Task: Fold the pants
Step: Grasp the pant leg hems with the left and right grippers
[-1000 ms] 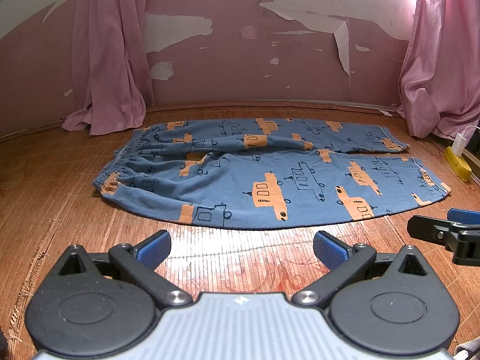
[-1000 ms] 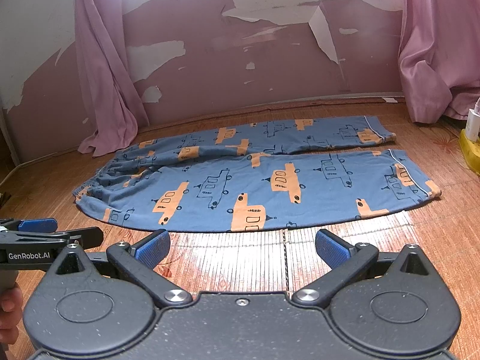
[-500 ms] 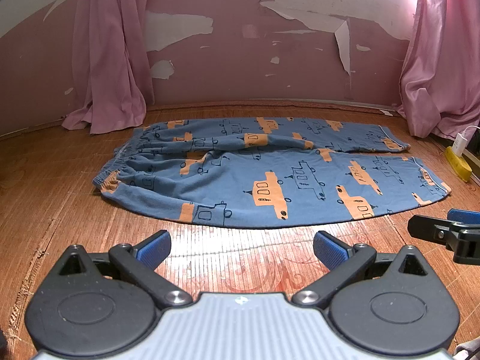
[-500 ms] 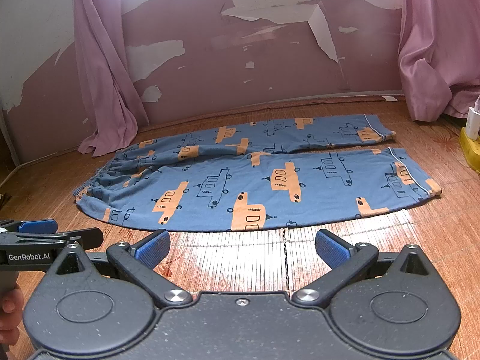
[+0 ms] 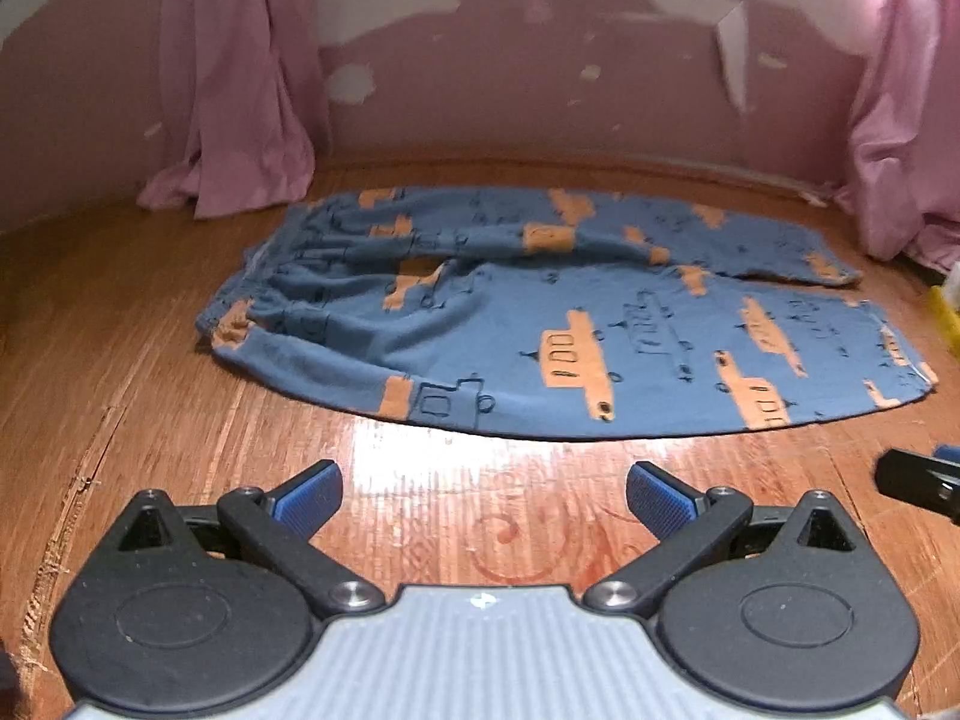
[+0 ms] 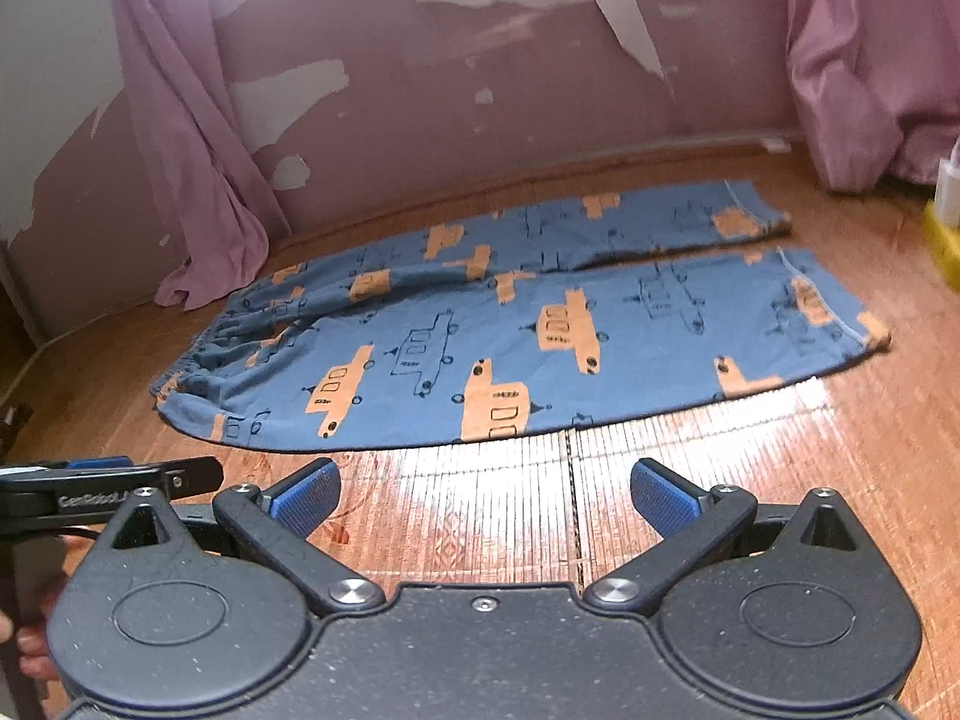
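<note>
Obs: vs 0.5 s ago both wrist views sit closer to the pants point(image 5: 540, 312); garment fills more of each frame, slight motion blur now. Garment itself unchanged: same lie, same wrinkles at the waistband point(image 5: 240, 306). Judgement: approach phase under way, no fold begun, task at start.

Pants loc: flat on the wooden floor point(image 5: 150, 408), waistband toward L side of view, cuffs toward R. Two legs side by side: near leg point(image 6: 540, 348) spread flat, far leg point(image 6: 600, 228) just behind it, narrow gap between them toward the cuffs. Blue fabric, orange + outline vehicle print.

Left gripper point(image 5: 483, 495): jaws spread wide, nothing between them, above bare floor just short of near hem edge. Right gripper point(image 6: 483, 492): same, jaws wide apart, empty, short of the fabric. Each gripper shows at the edge of the other's view; a hand point(image 6: 30, 630) partly visible on the left one's handle.

Counts: pants ×1 (legs ×2), grippers ×2, pink curtains ×2 (one left point(image 5: 234, 90), one right point(image 5: 900, 120)), yellow object point(image 6: 945, 234) ×1 at R edge w/ a white thing on it, too cropped to ID. Peeling pink wall point(image 5: 540, 60) behind.

Next likely: grip near leg at waistband + cuff, fold over far leg. Risk: thin fabric flat on floor, hard pinch.
</note>
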